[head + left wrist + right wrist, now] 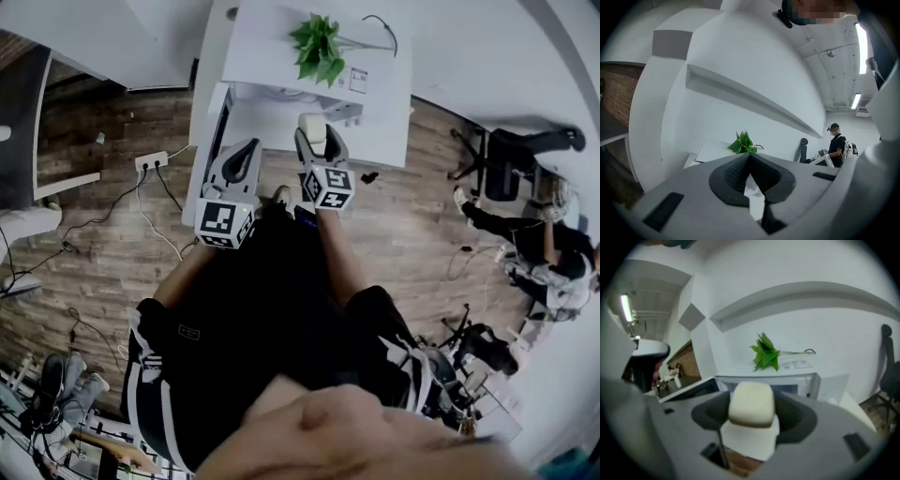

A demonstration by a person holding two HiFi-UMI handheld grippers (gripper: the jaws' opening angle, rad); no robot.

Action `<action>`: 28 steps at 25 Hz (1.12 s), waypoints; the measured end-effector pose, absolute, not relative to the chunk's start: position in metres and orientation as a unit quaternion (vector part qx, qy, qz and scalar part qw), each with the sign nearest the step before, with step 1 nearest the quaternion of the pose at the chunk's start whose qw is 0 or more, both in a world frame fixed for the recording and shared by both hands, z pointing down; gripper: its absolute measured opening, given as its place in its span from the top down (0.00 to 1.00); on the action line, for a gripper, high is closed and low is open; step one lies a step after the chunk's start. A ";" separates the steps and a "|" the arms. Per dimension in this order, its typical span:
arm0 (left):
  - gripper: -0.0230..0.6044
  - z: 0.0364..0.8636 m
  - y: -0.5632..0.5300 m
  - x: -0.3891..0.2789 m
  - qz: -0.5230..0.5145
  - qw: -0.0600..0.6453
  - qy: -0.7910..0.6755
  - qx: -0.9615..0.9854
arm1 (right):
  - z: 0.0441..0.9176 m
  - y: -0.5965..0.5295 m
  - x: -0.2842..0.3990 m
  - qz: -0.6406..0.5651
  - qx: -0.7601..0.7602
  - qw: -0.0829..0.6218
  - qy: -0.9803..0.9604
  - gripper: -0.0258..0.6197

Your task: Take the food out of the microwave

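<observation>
A white microwave [272, 61] stands on a white counter, its door [219, 120] swung open to the left. A green plant [319, 47] lies on its top. My right gripper [314, 133] is shut on a pale cream bun [311, 124], held just in front of the microwave's opening. The bun [751, 403] fills the space between the jaws in the right gripper view, with the microwave [797, 379] behind it. To the bun's left, my left gripper [249, 150] is shut and empty, beside the open door. Its jaws touch at the tips in the left gripper view [749, 158].
A power strip [151, 161] with cables lies on the wood floor at the left. An office chair [497, 164] and a seated person [548, 248] are at the right. Another person [836, 146] stands far off. A dark desk [19, 122] is at the far left.
</observation>
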State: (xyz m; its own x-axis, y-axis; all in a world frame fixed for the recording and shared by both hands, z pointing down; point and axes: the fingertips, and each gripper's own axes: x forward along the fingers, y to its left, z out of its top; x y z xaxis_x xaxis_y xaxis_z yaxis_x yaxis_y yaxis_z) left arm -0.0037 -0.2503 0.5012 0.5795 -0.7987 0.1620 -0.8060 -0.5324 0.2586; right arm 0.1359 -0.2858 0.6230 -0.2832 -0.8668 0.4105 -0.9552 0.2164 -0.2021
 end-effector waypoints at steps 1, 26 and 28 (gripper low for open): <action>0.91 0.500 -0.251 -0.002 0.012 0.152 -0.462 0.874 | 0.618 -0.285 0.138 0.207 0.588 0.102 -0.775 0.49; 0.91 0.494 -0.239 0.022 0.009 0.117 -0.483 0.868 | 0.499 -0.223 0.150 0.135 0.561 0.023 -0.816 0.49; 0.91 0.495 -0.238 0.023 0.008 0.118 -0.483 0.868 | 0.497 -0.219 0.149 0.132 0.560 0.022 -0.818 0.49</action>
State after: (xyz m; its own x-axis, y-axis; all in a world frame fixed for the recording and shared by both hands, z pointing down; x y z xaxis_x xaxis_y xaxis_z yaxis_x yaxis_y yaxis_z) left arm 0.0230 -0.2378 0.4947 0.5334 -0.8360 0.1289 -0.8399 -0.5055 0.1975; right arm 0.1489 -0.2194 0.4966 -0.3727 -0.9094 0.1845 -0.9213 0.3389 -0.1908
